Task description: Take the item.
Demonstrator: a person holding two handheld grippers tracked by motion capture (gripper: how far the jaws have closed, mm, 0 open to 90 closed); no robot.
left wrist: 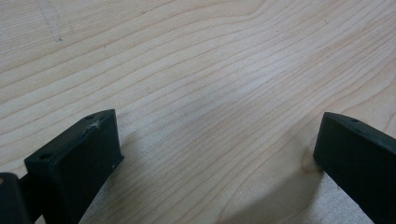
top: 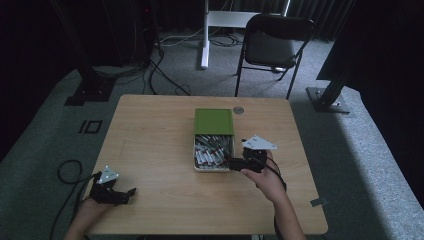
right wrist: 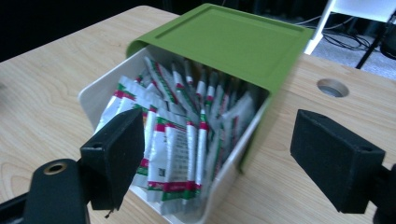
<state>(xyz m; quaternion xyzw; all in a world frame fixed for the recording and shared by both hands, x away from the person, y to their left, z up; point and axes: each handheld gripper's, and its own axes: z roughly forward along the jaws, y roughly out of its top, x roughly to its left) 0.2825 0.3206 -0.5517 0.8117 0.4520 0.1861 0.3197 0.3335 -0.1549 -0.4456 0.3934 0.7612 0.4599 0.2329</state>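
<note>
white box, green lid half-slid | sachets upright | left hand-held gripper released | right hand-held gripper released

Bare surface lies open left of the white box; its green lid covers the far half, leaving the packets reachable from above.

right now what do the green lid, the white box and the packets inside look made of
Green lid: likely matte moulded plastic, with an even colour and a raised rim. White box: smooth plastic, it seems. Packets: glossy printed foil or film, creased and catching light.
</note>
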